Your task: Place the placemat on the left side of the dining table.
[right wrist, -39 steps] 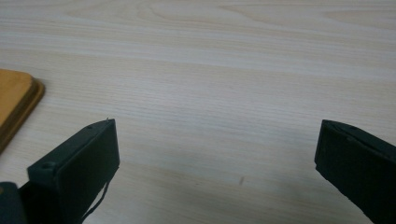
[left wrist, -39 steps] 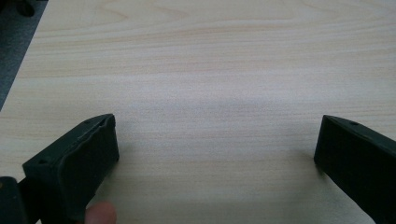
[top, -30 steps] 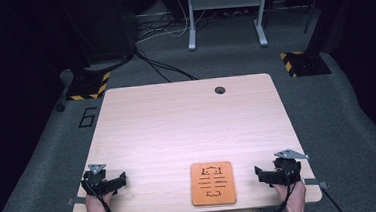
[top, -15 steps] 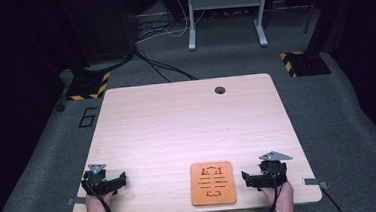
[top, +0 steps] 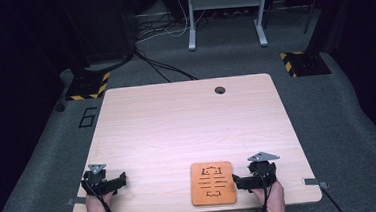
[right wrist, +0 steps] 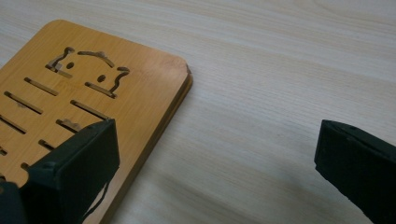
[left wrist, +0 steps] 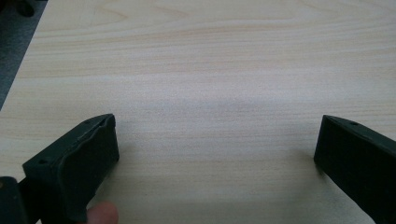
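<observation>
Lying flat at the near edge of the table, wooden board with long axis running away, right gripper spread wide straddling its right edge, left gripper gaping well apart.

Slotted wooden board on table

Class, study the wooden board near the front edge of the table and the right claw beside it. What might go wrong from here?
1. The board lies flat and thin on the table, so the open right claw may struggle to get a jaw under its edge and could just push it.
2. The board sits close to the table's near edge; a push toward the person might slide it off.
3. One jaw already overlaps the board in the right gripper view, so closing may scrape its surface.
</observation>
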A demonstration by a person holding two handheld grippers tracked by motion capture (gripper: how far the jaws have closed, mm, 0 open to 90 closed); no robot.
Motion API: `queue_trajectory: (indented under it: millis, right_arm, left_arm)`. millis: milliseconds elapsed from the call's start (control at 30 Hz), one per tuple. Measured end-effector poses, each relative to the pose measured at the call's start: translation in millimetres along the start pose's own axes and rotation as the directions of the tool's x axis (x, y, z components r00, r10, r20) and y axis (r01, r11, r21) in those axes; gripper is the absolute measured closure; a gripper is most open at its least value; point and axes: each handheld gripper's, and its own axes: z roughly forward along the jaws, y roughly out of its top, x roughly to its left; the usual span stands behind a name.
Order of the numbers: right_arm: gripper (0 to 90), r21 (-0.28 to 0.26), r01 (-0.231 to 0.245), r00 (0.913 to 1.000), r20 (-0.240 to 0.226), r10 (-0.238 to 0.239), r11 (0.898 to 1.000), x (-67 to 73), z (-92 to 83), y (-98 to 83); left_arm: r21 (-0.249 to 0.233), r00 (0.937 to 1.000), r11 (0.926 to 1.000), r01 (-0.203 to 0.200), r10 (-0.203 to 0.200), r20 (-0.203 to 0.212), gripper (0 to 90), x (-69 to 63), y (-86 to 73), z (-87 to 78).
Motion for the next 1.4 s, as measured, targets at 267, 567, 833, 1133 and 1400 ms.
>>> queue_trajectory:
  millis: [267,567,833,1133,1400]
  right_arm:
    - [0.0,0.022,0.023,0.9997,-0.014,-0.022,1.000,11.2,9.0,4.8]
    - [0.0,0.047,0.042,0.9991,-0.007,-0.041,0.998,16.4,16.3,8.9]
    - [0.0,0.065,0.041,0.9991,0.005,-0.042,0.997,20.7,22.8,9.8]
    - [0.0,0.073,0.033,0.9993,0.013,-0.034,0.997,19.3,23.9,12.2]
    - [0.0,0.081,0.019,0.9998,0.003,-0.020,0.997,15.4,23.1,11.2]
  left_arm:
    - [0.000,1.0000,1.0000,0.000,0.000,0.000,0.0,0.0,0.0,0.0]
    - [0.000,1.0000,1.0000,0.000,0.000,0.000,0.0,0.0,0.0,0.0]
    - [0.000,1.0000,1.0000,-0.003,0.003,-0.001,0.0,0.1,0.1,-0.1]
    - [0.000,1.0000,1.0000,-0.003,0.003,-0.001,0.0,0.0,0.1,-0.1]
    - [0.001,1.0000,1.0000,-0.003,0.003,-0.001,0.0,0.0,0.1,-0.1]
